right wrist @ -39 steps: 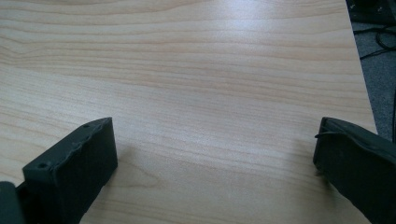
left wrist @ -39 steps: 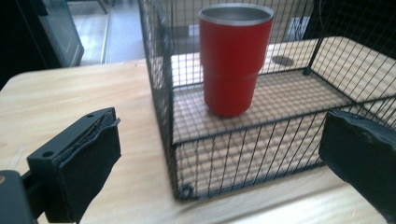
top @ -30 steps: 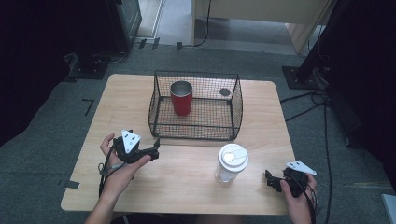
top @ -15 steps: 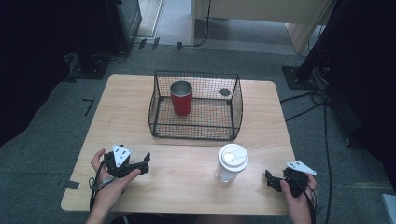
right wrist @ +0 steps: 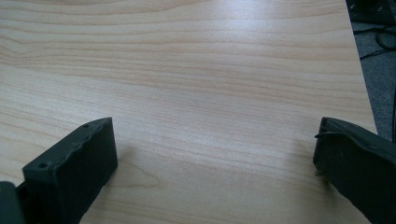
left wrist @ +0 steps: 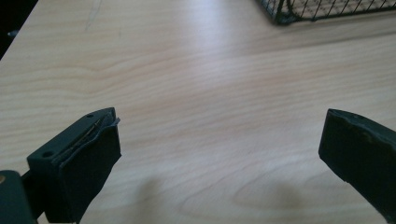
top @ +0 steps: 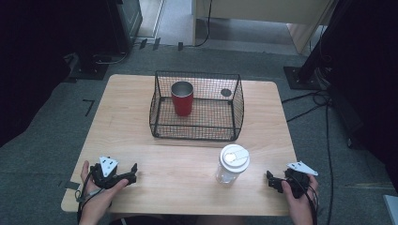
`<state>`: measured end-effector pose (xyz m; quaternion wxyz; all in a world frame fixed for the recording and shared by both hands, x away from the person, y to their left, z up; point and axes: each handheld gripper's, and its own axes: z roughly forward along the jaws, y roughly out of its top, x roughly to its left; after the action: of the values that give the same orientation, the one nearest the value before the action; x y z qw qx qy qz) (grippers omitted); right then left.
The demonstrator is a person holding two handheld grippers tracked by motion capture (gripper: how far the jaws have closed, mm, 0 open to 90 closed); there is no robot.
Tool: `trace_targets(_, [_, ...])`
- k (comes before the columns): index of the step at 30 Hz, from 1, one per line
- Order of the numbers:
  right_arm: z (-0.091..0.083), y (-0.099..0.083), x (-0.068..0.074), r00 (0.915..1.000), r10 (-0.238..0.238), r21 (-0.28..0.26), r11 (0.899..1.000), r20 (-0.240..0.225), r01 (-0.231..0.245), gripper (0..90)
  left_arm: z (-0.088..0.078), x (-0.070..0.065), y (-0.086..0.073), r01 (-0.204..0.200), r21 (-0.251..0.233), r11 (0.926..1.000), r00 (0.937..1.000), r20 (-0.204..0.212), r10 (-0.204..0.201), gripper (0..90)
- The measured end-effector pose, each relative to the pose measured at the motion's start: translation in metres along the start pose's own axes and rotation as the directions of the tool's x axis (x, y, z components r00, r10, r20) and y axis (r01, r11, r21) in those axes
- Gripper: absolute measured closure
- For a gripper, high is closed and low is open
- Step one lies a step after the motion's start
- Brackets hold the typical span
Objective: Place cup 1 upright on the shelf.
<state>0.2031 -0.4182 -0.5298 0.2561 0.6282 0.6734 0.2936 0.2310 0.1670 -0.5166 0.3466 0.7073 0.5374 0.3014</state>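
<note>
With both grippers, left (top: 133,171) and right (top: 271,180), resting agape and empty, we judge the lidded clear tumbler (top: 232,164) at the right gripper's 10 o'clock should be clasped mid-body, level.

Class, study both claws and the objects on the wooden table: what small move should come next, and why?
Probably the right claw should slide left toward the clear plastic bottle with the white lid. Both claws are open and empty, the bottle stands nearest that one outside the black wire basket, and the red metal cup is already inside.
</note>
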Motion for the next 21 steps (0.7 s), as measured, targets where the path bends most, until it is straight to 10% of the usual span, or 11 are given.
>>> trace_targets(9, [0.0,0.0,0.0,1.0,0.0,0.0,1.0,0.0,0.0,0.0,-0.007,0.02,-0.012,-0.052,0.151,0.9873,0.9981,-0.025,0.056,0.0])
trace_targets(15, [0.0,0.0,0.0,1.0,0.0,0.0,1.0,0.0,0.0,0.0,-0.01,0.027,-0.019,0.023,0.151,0.9882,0.9993,0.025,-0.027,0.0])
trace_targets(21, [0.0,0.0,0.0,1.0,0.0,0.0,1.0,0.0,0.0,0.0,-0.013,0.03,-0.025,0.021,0.125,0.992,0.9993,0.03,-0.025,0.0])
